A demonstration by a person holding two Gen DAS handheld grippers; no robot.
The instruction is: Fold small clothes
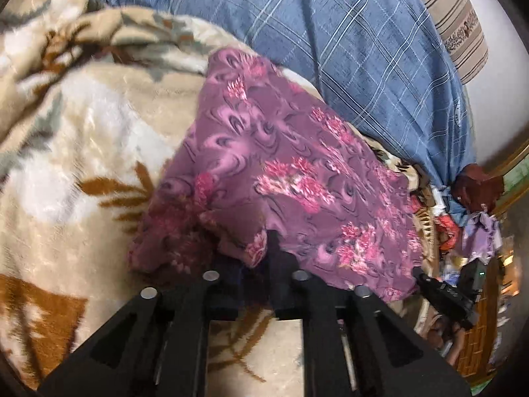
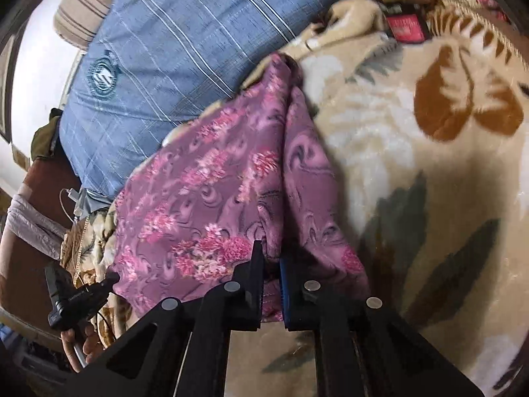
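While both claws pinch the near hem of the purple floral garment (image 1: 291, 178), the work looks to be at the grasp that starts a fold: the cloth is caught at two points along one edge and the rest trails away across the bed toward the blue checked pillow (image 1: 347, 53). The left claw (image 1: 264, 248) is pressed together with the fabric draped over its tips, so the pads themselves are mostly hidden; the right claw (image 2: 271, 258) is closed on a gathered ridge of the same garment, its blue-lined pad just visible against the cloth. In the right wrist view the left claw appears again at the garment's lower left corner, held in a person's hand (image 2: 79, 347). The garment lies on a plush cream blanket (image 1: 99, 139) printed with brown and grey-green leaves, its far tip touching the pillow's edge. It seems a thin, limp woven cloth with a swirled mauve ground and pink flower clusters, already creased down its middle and bunched at the near side. The blanket is deep-piled and soft, so the cloth will likely cling rather than slide. My reading is that the next move calls for lifting both corners together, keeping the edge taut between the claws, and carrying it over to the far side evenly.
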